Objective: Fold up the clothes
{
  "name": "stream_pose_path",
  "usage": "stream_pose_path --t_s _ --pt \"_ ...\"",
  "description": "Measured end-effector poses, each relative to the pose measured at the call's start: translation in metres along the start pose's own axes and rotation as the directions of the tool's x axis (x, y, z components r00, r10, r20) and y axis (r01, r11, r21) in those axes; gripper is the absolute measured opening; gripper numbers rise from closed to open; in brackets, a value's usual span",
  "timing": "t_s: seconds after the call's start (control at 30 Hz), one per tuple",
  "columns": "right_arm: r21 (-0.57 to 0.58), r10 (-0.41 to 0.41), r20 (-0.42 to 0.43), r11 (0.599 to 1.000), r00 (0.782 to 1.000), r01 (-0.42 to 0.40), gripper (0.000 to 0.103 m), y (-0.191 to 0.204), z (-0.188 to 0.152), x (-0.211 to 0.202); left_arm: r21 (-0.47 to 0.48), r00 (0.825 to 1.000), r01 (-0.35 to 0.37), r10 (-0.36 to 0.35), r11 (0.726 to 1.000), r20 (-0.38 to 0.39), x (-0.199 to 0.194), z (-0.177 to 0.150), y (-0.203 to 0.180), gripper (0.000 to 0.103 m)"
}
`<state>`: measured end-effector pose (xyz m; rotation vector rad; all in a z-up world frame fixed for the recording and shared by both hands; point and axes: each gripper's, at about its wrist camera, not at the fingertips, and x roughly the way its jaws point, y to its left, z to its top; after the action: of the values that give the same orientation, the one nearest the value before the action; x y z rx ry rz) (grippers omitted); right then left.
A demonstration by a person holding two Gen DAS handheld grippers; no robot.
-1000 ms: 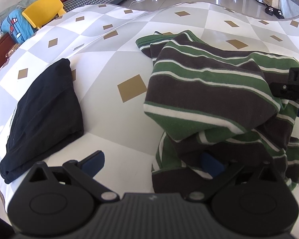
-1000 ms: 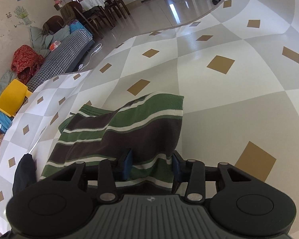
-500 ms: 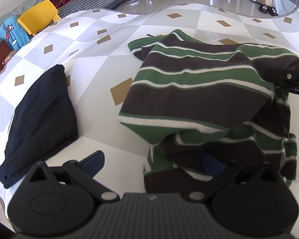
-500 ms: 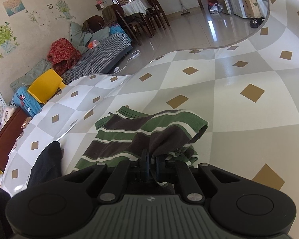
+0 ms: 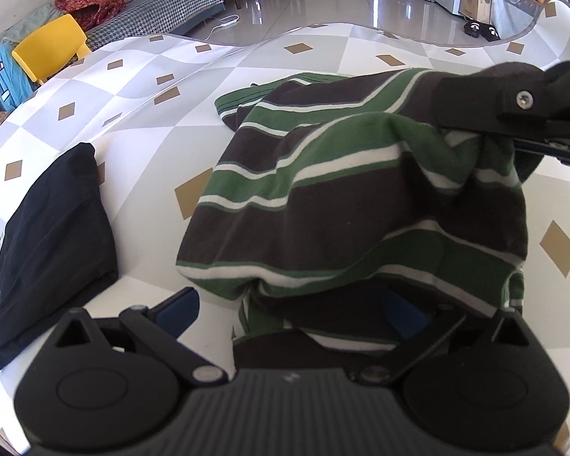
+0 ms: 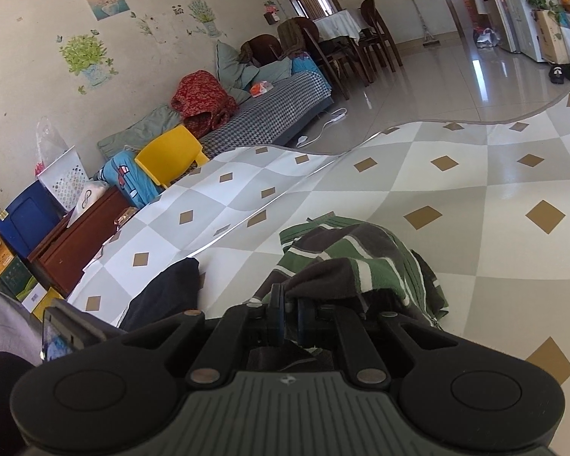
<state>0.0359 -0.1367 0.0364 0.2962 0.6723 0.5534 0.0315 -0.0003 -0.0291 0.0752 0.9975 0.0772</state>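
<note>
A green, brown and white striped shirt (image 5: 345, 197) lies crumpled on the table. My right gripper (image 6: 289, 313) is shut on a bunched edge of the shirt (image 6: 345, 266) and holds that edge above the table. In the left wrist view the right gripper (image 5: 475, 131) comes in from the right, with cloth hanging from it. My left gripper (image 5: 290, 311) stands open low over the shirt's near hem. One of its blue pads (image 5: 178, 309) is bare, while the other sits under a fold of the shirt.
A folded black garment (image 5: 53, 235) lies left of the shirt and also shows in the right wrist view (image 6: 163, 296). The table cover (image 5: 140, 159) is grey and white with tan diamonds. Beyond its edge are a yellow chair (image 6: 167, 155), a sofa (image 6: 269, 110) and tiled floor.
The right gripper's jaws closed on the shirt's edge and rose, pulling it up and across the rest. The left gripper stayed open and hardly moved.
</note>
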Motion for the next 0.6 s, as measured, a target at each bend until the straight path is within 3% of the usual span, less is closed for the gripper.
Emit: stream_pose_path --t_s 0.47,0.6 --pt "-0.040 -0.005 -0.034 0.999 0.999 0.004 0.008 0.012 -0.007 -0.011 -0.047 0.999 0.036 -0.036 0.998 -0.004 -0.020 -0.003 0.026 0.103" --pt "-0.053 -0.013 -0.046 0.999 0.999 0.011 0.008 0.013 -0.011 -0.012 -0.083 1.000 0.013 -0.012 0.996 0.002 -0.024 -0.004 0.042 0.103"
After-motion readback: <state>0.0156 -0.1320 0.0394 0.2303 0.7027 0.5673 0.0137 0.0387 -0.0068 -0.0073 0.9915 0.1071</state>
